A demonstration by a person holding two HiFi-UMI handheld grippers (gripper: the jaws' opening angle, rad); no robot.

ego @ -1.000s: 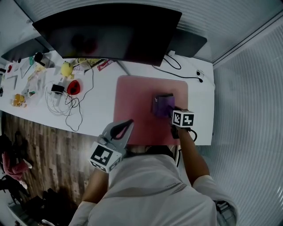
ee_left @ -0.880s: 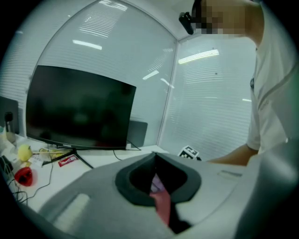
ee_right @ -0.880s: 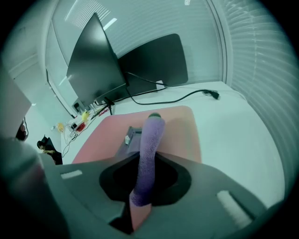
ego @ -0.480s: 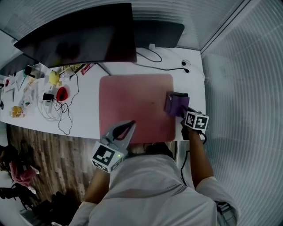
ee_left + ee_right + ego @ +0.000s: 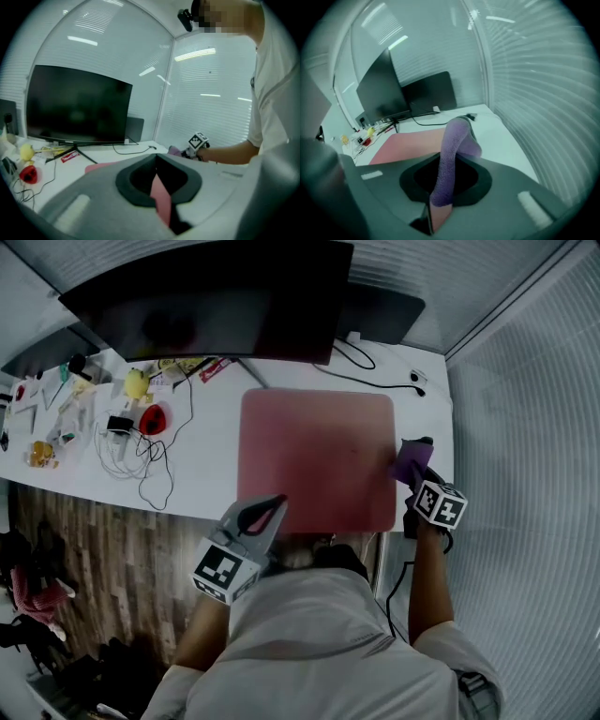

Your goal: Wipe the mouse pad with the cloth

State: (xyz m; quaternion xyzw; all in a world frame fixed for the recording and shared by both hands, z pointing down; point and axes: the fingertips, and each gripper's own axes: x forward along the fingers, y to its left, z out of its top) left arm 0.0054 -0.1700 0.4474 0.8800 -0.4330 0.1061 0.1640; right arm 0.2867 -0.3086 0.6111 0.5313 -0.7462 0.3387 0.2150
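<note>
Now the right claw's (image 5: 415,482) cloth (image 5: 410,461) has left the mouse pad (image 5: 314,460).

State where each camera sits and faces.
Head view: on the head, looking down at the mouse pad; left tool, right tool and arms show.
Left gripper view: on the left tool, facing the monitor; its shut jaws and a shirt show.
Right gripper view: on the right tool, facing the monitor; jaws clamp the cloth.
All share the mouse pad.
</note>
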